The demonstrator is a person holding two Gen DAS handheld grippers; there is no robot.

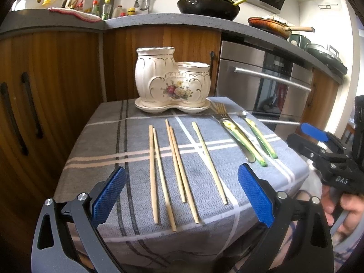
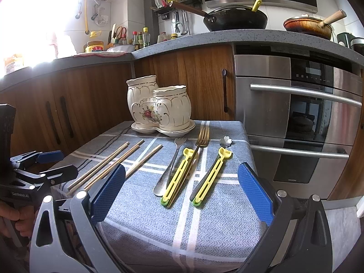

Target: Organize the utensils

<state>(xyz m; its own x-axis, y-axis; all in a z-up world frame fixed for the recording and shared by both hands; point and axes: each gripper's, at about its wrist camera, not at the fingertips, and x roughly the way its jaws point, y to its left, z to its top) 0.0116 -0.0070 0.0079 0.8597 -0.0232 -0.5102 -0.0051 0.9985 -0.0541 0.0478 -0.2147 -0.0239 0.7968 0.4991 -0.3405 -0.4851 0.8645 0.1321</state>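
Note:
A cream ceramic holder with two cups stands at the far edge of a small cloth-covered table; it also shows in the right wrist view. Several wooden chopsticks lie side by side in front of it, also seen left in the right wrist view. To their right lie a gold fork, a steel spoon and two yellow-green handled utensils. My left gripper is open and empty above the chopsticks' near ends. My right gripper is open and empty near the yellow utensils.
Wooden cabinets stand behind and left of the table. A steel oven is to the right. The counter above holds a black wok, a pan and bottles.

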